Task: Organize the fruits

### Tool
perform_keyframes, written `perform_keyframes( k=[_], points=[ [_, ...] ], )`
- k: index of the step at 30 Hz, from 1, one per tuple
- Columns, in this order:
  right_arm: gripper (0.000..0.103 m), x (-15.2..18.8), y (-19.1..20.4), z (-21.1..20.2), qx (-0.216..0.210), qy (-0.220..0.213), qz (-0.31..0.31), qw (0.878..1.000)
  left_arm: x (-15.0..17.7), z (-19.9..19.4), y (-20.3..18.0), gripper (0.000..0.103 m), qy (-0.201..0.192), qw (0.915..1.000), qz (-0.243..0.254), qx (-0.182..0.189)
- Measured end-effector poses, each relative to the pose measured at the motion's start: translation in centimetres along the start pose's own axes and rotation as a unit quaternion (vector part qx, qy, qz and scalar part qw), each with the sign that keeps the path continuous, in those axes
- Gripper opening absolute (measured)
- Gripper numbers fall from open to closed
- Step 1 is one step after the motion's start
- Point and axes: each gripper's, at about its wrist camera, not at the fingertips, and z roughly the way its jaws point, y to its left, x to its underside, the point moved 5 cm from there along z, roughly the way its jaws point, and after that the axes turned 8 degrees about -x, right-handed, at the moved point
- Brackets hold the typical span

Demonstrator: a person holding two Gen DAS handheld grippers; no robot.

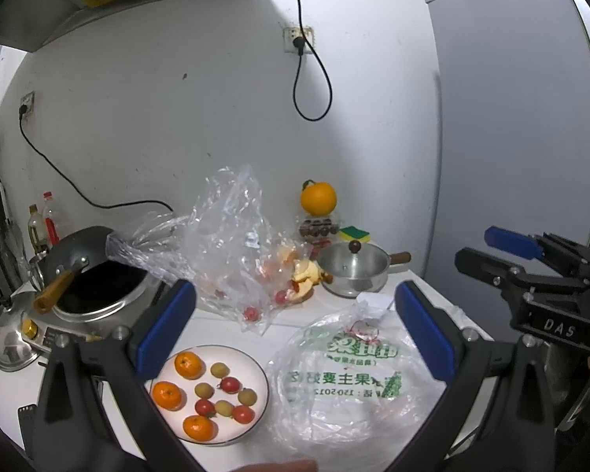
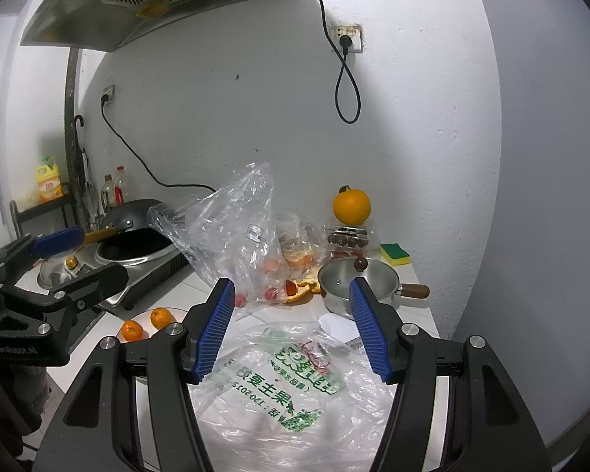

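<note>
Fruits: sitting on the white plate (image 1: 255,369) at the near left of the counter (image 1: 326,306), with a few more lying in the crumpled clear bag (image 1: 224,244) farther back.
Printed bag (image 2: 291,385): lying flat at the near right beside the plate; looking thin, limp and slippery, so I judge it is best pinched at a raised fold near its far edge.
Tangerines (image 1: 189,365): looking firm but squashable; taking each across its middle with a light squeeze seems safest.
Small red fruits (image 1: 230,384): sitting among the pale green ones (image 1: 204,389); likely rolling easily and bruising.
Left gripper (image 1: 295,330): hovering over plate and bag, jaws standing wide apart, holding nothing.
Right gripper (image 2: 291,330): hanging over the printed bag, jaws parted, nothing between them.
Room: stove (image 1: 106,295) crowding the far left, lidded pot (image 1: 354,271) the far right, counter edge falling away at right.
</note>
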Motion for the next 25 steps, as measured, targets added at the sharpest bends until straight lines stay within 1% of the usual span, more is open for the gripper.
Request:
perform_keyframes(
  k=[18,25],
  points=[
    [0.064,0.1,-0.2,-0.2,0.001,-0.002,0.001,1.0,0.0,0.0,-0.4,0.102,-0.001,1.0,0.002,-0.001],
    [0.064,0.1,-0.4,-0.3,0.002,-0.001,0.003,1.0,0.0,0.2,-1.0,0.102,-0.005,0.9999,0.007,0.006]
  ],
)
